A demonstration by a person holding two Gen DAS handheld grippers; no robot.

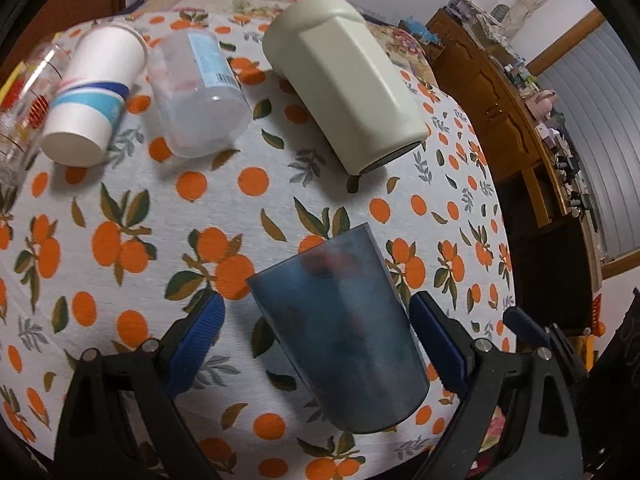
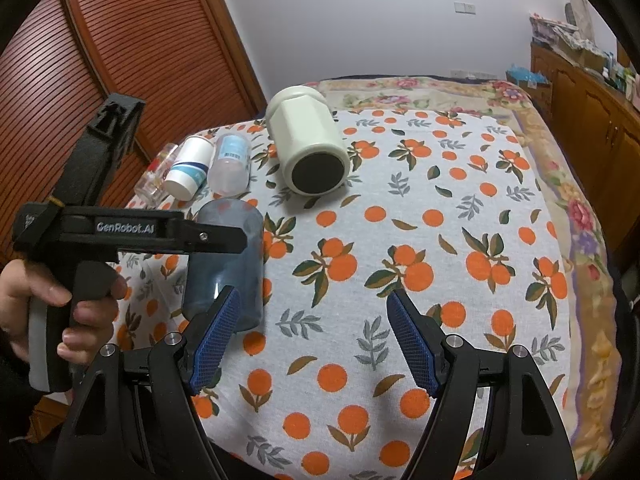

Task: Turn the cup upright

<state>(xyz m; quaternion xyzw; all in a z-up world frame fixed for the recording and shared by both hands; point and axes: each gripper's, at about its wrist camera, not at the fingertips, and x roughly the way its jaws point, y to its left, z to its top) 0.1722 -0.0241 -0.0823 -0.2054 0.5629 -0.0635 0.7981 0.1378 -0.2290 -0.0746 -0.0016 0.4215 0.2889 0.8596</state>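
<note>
A translucent blue cup (image 1: 340, 332) stands upside down on the orange-print cloth, base up; it also shows in the right wrist view (image 2: 230, 256). My left gripper (image 1: 316, 312) is open, its blue pads on either side of the cup, not pressing it. In the right wrist view the left gripper's body (image 2: 132, 232) reaches over the cup. My right gripper (image 2: 314, 312) is open and empty, just right of the cup above the cloth.
A cream mug (image 1: 344, 88) (image 2: 310, 148), a clear plastic cup (image 1: 198, 96), a white paper cup (image 1: 90, 96) and a glass (image 1: 24, 92) stand upside down farther back. A wooden cabinet (image 1: 500, 92) stands at the right, a slatted door (image 2: 120, 48) at the left.
</note>
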